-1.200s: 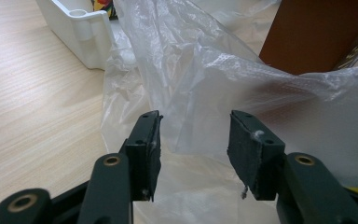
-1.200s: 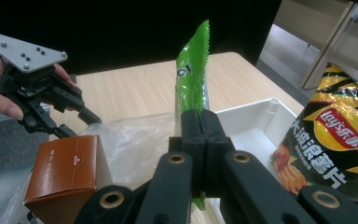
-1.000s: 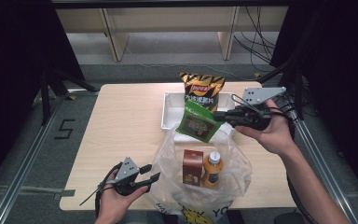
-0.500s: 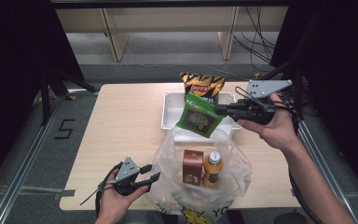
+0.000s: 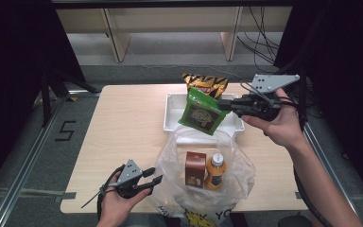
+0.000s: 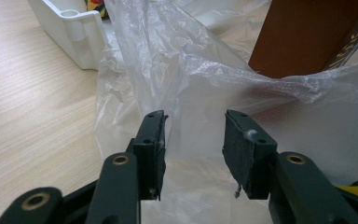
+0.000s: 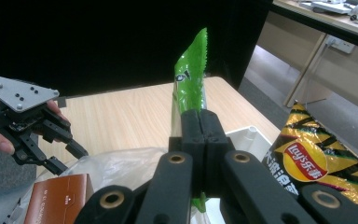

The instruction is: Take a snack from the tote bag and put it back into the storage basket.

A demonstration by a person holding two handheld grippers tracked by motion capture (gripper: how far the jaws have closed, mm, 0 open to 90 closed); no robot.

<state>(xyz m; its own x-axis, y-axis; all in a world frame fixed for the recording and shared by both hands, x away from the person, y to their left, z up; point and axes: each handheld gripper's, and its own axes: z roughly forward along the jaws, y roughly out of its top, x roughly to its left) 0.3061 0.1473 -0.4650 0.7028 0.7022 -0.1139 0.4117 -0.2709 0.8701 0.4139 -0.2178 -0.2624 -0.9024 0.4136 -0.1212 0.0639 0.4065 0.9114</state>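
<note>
My right gripper (image 5: 222, 105) is shut on the edge of a green snack packet (image 5: 201, 113), which hangs above the white tray (image 5: 172, 113). In the right gripper view the packet (image 7: 189, 79) stands up from the closed jaws (image 7: 199, 116). A clear plastic bag (image 5: 231, 161) lies open near the table's front, with a brown carton (image 5: 195, 168) and an orange bottle (image 5: 215, 170) inside. My left gripper (image 5: 153, 175) is at the bag's left rim. Its jaws (image 6: 195, 135) have just been closing and still stand apart, with the bag's film (image 6: 205, 70) loose between them, unpinched.
A yellow and black crisp bag (image 5: 205, 84) leans at the tray's far side. The tray's corner (image 6: 74, 32) is to the left of the bag film, and the carton (image 6: 303, 37) rises behind it. Bare wood lies left of the tray.
The right gripper has carried the green packet slightly up and away from me over the tray. The left hand has stayed where it was.
</note>
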